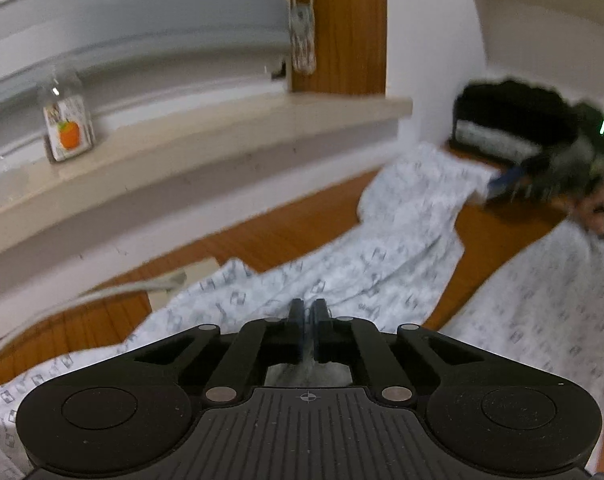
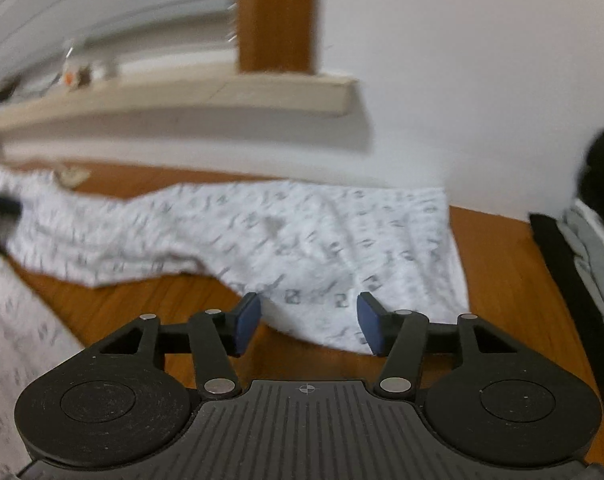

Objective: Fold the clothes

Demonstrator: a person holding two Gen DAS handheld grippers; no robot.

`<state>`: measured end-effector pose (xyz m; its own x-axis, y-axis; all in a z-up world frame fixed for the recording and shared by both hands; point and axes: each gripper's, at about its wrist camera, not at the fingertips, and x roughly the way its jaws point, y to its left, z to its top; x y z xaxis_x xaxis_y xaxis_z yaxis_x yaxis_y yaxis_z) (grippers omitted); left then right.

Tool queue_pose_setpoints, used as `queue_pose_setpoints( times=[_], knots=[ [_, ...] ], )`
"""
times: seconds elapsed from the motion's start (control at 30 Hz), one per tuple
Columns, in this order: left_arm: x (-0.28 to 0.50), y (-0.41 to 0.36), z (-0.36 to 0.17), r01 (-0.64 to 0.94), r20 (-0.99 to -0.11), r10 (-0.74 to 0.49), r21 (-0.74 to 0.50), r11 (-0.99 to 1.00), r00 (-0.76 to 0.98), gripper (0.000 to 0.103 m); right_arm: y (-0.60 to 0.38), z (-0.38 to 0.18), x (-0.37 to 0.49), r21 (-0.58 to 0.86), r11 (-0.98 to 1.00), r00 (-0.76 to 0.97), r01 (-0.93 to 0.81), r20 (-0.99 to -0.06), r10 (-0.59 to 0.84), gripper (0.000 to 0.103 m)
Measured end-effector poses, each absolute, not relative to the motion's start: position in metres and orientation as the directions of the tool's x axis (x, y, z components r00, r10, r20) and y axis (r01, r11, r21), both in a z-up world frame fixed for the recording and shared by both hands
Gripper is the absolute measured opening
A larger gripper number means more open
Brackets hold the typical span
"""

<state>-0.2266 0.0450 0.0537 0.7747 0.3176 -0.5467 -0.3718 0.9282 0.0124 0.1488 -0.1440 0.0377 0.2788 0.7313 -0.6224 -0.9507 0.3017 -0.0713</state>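
Observation:
A white garment (image 1: 402, 240) with a small grey print lies stretched across the wooden table (image 1: 286, 236). My left gripper (image 1: 308, 308) sits low at its near part, shut on a pinch of the fabric that shows between the fingers. In the right wrist view the same garment (image 2: 302, 232) lies flat ahead. My right gripper (image 2: 308, 322) is open just above the garment's near edge, its blue pads (image 2: 248, 320) wide apart with no cloth pressed between them. The left wrist view shows the right gripper (image 1: 502, 184) blurred at the far right, held by a hand (image 1: 594, 212).
A windowsill (image 1: 222, 152) along the wall carries a small bottle with an orange label (image 1: 66, 128). A black container (image 1: 514, 120) stands at the table's far right; in the right wrist view grey cloth (image 2: 594, 256) lies in it. A white cable (image 1: 102, 296) runs at the left.

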Motion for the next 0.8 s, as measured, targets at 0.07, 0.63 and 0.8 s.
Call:
queue_pose_setpoints(
  times=[0.07, 0.63, 0.8],
  knots=[
    [-0.233, 0.043, 0.062, -0.372, -0.520, 0.314, -0.008, 0.928, 0.794, 0.004, -0.139, 0.034, 0.146, -0.115, 0.294, 0.300, -0.949, -0.620, 0.725, 0.054],
    [-0.243, 0.013, 0.098, -0.344, -0.425, 0.314, 0.008, 0.939, 0.849, 0.002, -0.182, 0.117, 0.152, -0.070, 0.426, 0.414, -0.902, -0.427, 0.804, 0.006],
    [-0.236, 0.022, 0.091, -0.347, -0.455, 0.327, 0.044, 0.937, 0.828, 0.002, -0.164, 0.107, 0.166, 0.054, 0.308, 0.226, -0.950, -0.562, 0.795, 0.009]
  ],
)
